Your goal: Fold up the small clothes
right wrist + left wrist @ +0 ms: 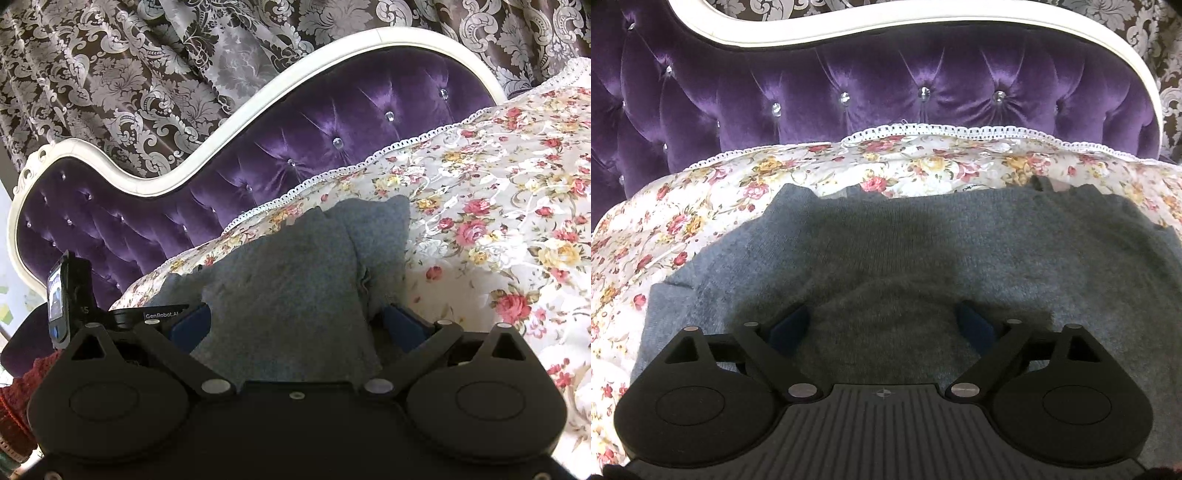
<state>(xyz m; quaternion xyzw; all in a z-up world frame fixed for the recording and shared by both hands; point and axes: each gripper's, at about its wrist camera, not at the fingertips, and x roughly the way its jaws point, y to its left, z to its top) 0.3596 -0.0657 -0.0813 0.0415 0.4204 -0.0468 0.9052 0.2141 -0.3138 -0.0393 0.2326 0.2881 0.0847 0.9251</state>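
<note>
The left hand-held gripper [882,325] is spread wide and released over the grey knit garment [923,243]. The right hand-held gripper [295,325] is likewise parted, with grey knit bunched between its blue pads [402,325]. The garment is spread on the floral bedspread [701,206], with the purple tufted headboard [849,81] at twelve o'clock.

Both grippers, left [882,326] and right [295,325], were built of matte black linkage arms (pinned with silver rivets), blue pads [788,328] and ribbed grey bases; white "GenRobot.AI" lettering was printed.

A floral bedspread [923,162] with lace edging meets a purple tufted headboard [849,81], patterned curtains [147,74] behind.
</note>
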